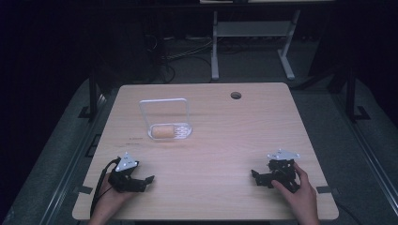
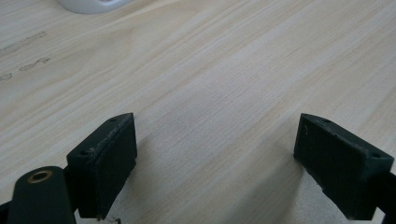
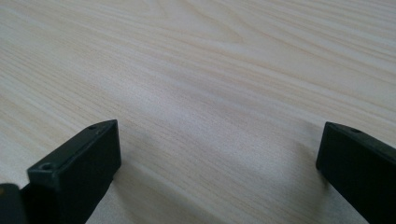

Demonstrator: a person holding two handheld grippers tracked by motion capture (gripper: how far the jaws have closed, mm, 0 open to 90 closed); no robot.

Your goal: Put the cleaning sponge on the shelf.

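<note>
Left gripper (image 1: 143,180) at seven o'clock and right gripper (image 1: 261,178) at five rest on the wooden table (image 1: 220,140), jaws wide; a white holder (image 1: 170,126) stands at eleven.

Light wooden table (image 1: 263,122) with a cable hole (image 1: 235,95), dark room, grey floor (image 1: 61,140), white desk frame (image 1: 253,33) behind

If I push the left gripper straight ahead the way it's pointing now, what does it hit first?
Probably nothing soon: the left gripper sits open over bare table. The white dish with the roll lies ahead and to the left of its line, though depth is unclear.
</note>
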